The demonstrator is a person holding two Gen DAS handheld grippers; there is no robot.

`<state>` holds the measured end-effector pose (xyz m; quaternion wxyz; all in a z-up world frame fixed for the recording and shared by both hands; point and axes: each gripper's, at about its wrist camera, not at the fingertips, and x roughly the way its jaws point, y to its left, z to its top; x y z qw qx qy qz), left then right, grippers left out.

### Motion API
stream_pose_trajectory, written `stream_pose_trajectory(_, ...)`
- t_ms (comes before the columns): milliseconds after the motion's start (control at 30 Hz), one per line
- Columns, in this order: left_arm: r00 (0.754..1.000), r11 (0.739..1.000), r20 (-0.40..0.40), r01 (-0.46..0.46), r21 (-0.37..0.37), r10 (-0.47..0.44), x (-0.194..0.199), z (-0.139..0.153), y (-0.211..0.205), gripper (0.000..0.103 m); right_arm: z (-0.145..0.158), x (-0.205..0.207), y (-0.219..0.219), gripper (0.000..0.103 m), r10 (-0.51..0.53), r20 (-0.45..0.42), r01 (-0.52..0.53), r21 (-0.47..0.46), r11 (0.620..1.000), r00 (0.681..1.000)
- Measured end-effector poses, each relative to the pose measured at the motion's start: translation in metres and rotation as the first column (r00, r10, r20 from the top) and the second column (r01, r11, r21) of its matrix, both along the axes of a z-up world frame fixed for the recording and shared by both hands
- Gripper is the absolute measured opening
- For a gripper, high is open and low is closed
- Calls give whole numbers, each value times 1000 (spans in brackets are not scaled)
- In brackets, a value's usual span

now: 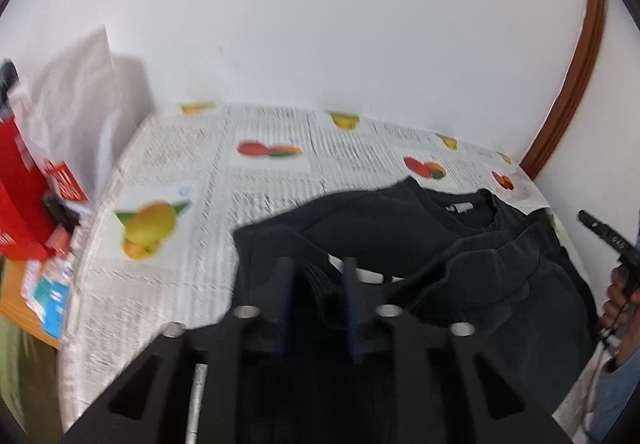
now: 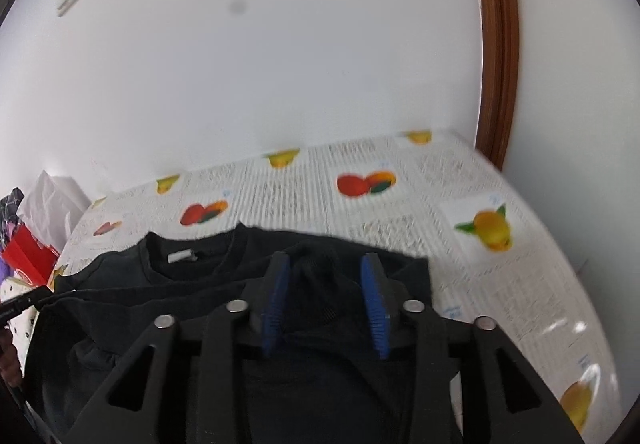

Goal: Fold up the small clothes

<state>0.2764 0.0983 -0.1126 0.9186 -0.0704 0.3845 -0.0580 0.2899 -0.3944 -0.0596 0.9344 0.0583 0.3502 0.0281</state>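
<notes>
Black shirt (image 1: 400, 220) lies on the fruit-print desk (image 1: 180, 244). Left claw (image 1: 316, 272) and right claw (image 2: 325, 272) both partly parted over the fabric, gripping nothing.

A small black top (image 1: 384, 220) lies on the fruit-printed cloth, its round neckline toward the wall and a pale label (image 2: 182, 256) showing inside the collar. The near part is folded up over the body — a thick, rumpled ridge runs across the garment just below the neck. Both sides are bunched and doubled — not flat. A strip of white shows beneath the dark fabric at the left.
</notes>
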Motion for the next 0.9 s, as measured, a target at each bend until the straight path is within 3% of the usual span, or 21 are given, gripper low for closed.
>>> stream_pose_trajectory(33,1000,1000,18,0,1,0,-3,3,2,50,4,-2,0,41,4,11,-4,-9,1000,1000)
stream_pose_trajectory(67,999,1000,34,3,-6,-2,-6,6,4,56,7,-5,0,42,8,22,-8,-17,1000,1000)
stream_pose_trajectory(167,999,1000,44,13,9,-14,-9,8,5,57,10,-8,-1,52,40,26,-40,-6,999,999)
stream_pose_trajectory(400,999,997,-12,38,61,-37,5,-12,-5,57,-32,15,1,53,48,-122,-54,-48,997,991)
stream_pose_trajectory(500,999,994,-32,47,95,-44,16,-19,-11,52,-48,26,-3,53,4,-162,-15,-66,998,987)
stream_pose_trajectory(667,996,988,-94,14,151,0,32,-40,-12,22,-66,43,0,53,-2,-221,-20,-100,995,975)
stream_pose_trajectory(700,995,988,-97,7,156,8,33,-44,-11,20,-70,46,2,51,6,-232,-32,-109,994,973)
stream_pose_trajectory(833,996,988,-90,-6,152,20,32,-49,-9,17,-77,52,14,16,34,-232,-76,-174,982,972)
stream_pose_trajectory(900,996,989,-86,-8,151,22,31,-49,-8,17,-67,47,12,12,59,-173,-87,-164,983,983)
